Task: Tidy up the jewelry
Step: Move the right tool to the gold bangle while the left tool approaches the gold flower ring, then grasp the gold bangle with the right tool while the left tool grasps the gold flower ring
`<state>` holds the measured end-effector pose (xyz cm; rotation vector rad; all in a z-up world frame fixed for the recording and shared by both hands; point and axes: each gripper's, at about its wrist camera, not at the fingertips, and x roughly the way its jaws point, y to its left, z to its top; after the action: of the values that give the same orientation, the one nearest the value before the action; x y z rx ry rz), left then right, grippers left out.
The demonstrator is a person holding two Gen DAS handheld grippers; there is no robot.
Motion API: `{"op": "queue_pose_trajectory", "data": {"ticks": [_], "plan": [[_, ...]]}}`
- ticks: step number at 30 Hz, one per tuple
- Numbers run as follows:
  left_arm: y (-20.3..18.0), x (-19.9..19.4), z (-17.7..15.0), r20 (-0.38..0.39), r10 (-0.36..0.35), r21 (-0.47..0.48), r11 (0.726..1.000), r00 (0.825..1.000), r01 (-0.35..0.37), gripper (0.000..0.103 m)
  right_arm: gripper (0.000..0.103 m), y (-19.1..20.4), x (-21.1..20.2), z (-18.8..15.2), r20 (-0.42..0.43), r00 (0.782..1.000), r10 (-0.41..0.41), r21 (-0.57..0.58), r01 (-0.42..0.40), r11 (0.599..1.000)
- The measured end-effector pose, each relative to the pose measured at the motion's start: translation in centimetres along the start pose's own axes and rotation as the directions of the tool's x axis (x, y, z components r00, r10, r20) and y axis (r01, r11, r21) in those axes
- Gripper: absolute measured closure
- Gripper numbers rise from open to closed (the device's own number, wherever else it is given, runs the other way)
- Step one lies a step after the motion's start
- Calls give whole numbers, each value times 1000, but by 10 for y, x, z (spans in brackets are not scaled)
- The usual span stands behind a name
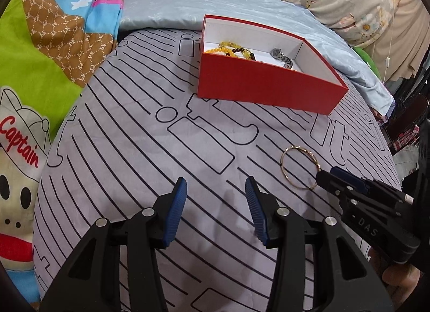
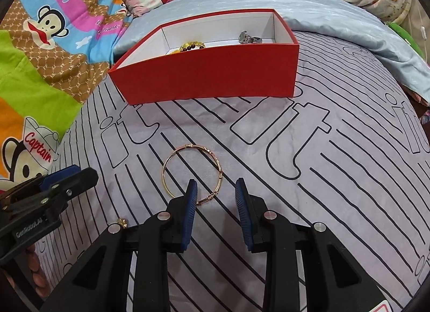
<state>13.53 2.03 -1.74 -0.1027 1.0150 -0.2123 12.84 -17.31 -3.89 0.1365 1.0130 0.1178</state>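
Observation:
A thin gold bangle (image 2: 199, 146) lies flat on the grey striped sheet (image 2: 336, 167). My right gripper (image 2: 216, 185) is open and low over its near edge. The bangle's near right arc runs between the blue pads without touching them, and its left finger (image 2: 191, 204) covers part of the ring. The left wrist view shows the same bangle (image 1: 282, 163) with the right gripper (image 1: 330, 175) at its near right. My left gripper (image 1: 215, 185) is open over bare sheet, left of the bangle. Behind stands a red box (image 2: 209, 75) holding bead bracelets (image 1: 231, 49) and a watch (image 1: 280, 55).
A small gold piece (image 2: 122, 222) lies on the sheet near the left gripper (image 2: 72, 175), and reddish-brown beads (image 2: 35, 271) show at the lower left. A cartoon quilt (image 1: 40, 57) borders the left. A pale blue cover (image 2: 336, 8) and pillows lie behind the box.

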Motion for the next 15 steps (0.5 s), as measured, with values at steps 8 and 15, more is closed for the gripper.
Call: {"op": "queue_pose_trajectory", "data": {"ticks": [8, 15], "plan": [[1, -5, -7, -4, -5, 9, 1000, 1000, 5, 59, 78, 3, 11, 4, -1, 1000, -20, -12, 20, 1000], [-8, -8, -19, -26, -31, 40, 999, 999, 32, 59, 97, 5, 13, 4, 9, 998, -56, -43, 57, 997]]}}
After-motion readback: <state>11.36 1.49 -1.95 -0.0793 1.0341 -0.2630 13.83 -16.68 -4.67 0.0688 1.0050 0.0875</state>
